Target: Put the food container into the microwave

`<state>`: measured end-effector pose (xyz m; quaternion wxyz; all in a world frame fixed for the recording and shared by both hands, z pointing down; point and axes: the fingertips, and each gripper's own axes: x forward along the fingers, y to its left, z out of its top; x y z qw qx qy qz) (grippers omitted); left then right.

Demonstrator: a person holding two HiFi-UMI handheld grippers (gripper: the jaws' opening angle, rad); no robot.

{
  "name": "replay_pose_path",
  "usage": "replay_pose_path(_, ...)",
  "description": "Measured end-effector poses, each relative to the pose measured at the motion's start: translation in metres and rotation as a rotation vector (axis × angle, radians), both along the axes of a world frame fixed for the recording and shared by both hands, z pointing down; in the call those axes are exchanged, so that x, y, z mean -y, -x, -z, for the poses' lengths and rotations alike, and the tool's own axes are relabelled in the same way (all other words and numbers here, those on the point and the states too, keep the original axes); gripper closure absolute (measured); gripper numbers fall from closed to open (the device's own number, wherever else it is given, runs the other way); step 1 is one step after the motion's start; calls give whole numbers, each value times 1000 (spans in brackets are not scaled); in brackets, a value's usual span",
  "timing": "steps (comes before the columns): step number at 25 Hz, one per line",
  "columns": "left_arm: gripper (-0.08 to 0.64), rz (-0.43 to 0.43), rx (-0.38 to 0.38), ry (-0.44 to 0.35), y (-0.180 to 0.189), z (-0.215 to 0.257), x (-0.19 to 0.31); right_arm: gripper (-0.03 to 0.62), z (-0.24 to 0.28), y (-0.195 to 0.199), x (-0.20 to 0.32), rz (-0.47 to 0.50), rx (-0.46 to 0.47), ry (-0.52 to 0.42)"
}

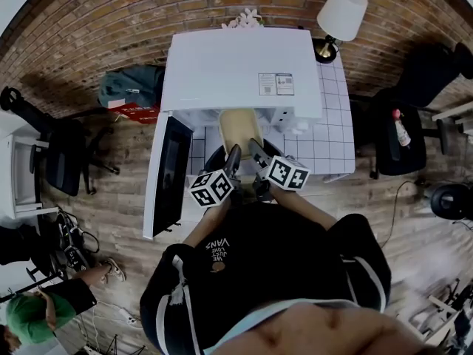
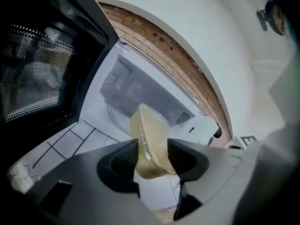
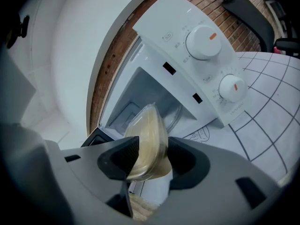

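A pale yellow, clear-lidded food container point(image 1: 241, 129) is held between both grippers at the mouth of the white microwave point(image 1: 240, 69). My left gripper point(image 2: 153, 159) is shut on the container point(image 2: 151, 142) at its near left edge. On the other near edge of the container point(image 3: 146, 144) my right gripper point(image 3: 150, 159) is likewise shut. The microwave door point(image 1: 165, 174) hangs open to the left. Behind the container the cavity point(image 2: 136, 97) and its glass turntable show. In the head view both marker cubes sit just below the container.
The microwave stands on a white grid-patterned table point(image 1: 332, 135). Its two control dials point(image 3: 204, 42) are at the right of the cavity. A lamp point(image 1: 338, 15) stands at the table's back right. Office chairs point(image 1: 403, 128) flank the table on a wooden floor.
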<state>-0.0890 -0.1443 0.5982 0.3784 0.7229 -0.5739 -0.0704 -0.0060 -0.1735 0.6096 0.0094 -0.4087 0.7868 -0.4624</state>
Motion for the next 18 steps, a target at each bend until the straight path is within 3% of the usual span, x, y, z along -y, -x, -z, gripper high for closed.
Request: replay_pose_path(18,360,-102,-1,14,17,-17,32,417,-16,14,24,-89,-31,17)
